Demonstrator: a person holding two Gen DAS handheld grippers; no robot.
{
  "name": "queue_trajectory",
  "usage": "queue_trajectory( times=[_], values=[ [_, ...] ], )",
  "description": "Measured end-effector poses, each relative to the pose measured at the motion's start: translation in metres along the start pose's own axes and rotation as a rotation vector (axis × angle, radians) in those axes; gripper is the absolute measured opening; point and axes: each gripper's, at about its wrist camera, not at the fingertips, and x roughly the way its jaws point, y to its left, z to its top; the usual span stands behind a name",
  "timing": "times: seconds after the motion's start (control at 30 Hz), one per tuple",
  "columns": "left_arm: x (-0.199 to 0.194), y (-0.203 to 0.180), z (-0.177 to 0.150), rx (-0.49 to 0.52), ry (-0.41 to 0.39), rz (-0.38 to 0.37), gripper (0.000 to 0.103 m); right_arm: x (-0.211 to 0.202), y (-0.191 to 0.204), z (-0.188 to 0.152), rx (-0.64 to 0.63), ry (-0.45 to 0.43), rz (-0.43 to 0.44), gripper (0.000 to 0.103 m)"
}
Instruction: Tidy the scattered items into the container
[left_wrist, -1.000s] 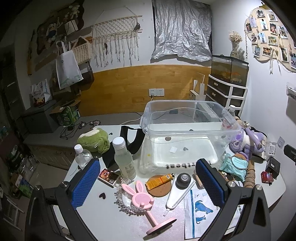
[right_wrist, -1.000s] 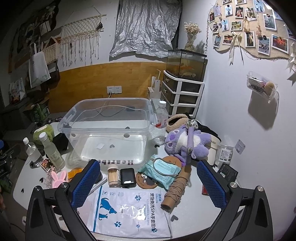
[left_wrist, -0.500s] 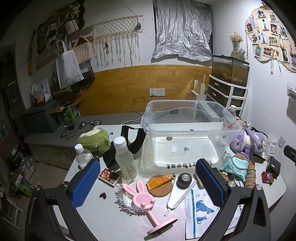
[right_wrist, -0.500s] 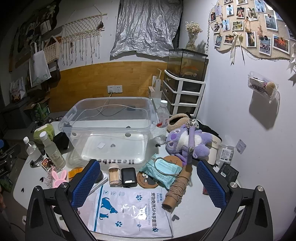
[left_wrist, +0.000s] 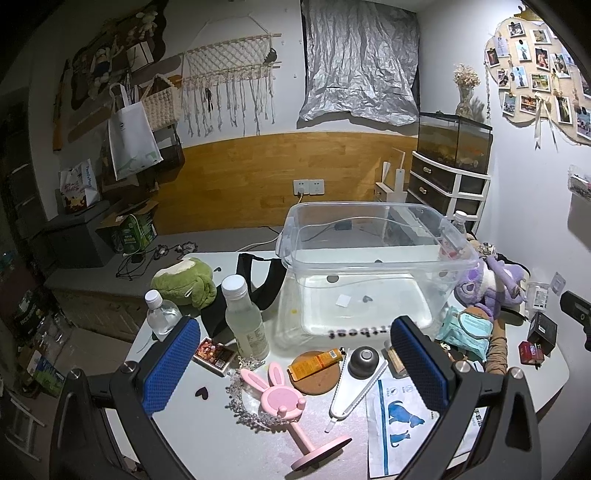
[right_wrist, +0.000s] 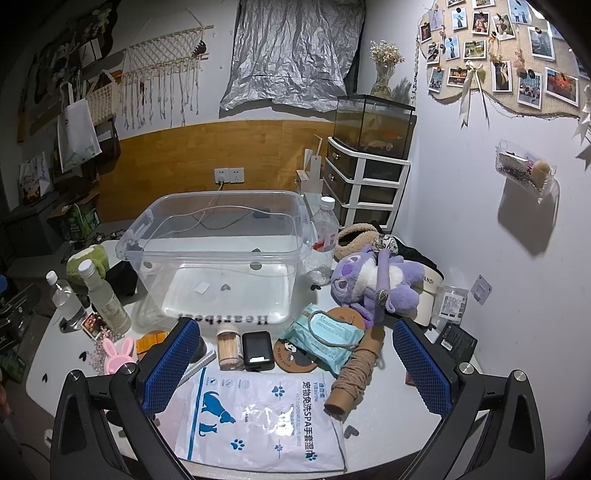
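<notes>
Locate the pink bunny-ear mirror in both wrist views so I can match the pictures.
Left wrist view: the pink bunny-ear mirror lies low in the centre, on the table between the two blue pads, its stand pointing toward the camera.
Right wrist view: the mirror sits at lower left, partly hidden behind the left blue pad; only its ears and upper face show.
Shared landmark: the clear plastic bin, behind the mirror in both.
</notes>
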Motion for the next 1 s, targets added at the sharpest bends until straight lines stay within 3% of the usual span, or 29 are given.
queue_trajectory(
  times=[0.33,0.63,0.8,1.0],
  values=[
    [0.003,-0.001,-0.003,-0.007,0.001,0.0,0.103,-0.002,0.001,-0.002,0.004,-0.019,0.025,0.103],
    [0.009,0.001,-0.009,-0.015,0.009,-0.015,0.103,-0.005,0.002,-0.012,0.043,-0.099,0.052,0.103],
    [0.011,0.003,-0.014,-0.016,0.011,-0.016,0.103,-0.006,0.01,-0.018,-0.006,-0.138,0.057,0.103],
    [0.014,0.005,-0.022,-0.013,0.026,-0.022,0.103,0.003,0.008,-0.026,0.029,-0.083,0.093,0.103]
  ],
)
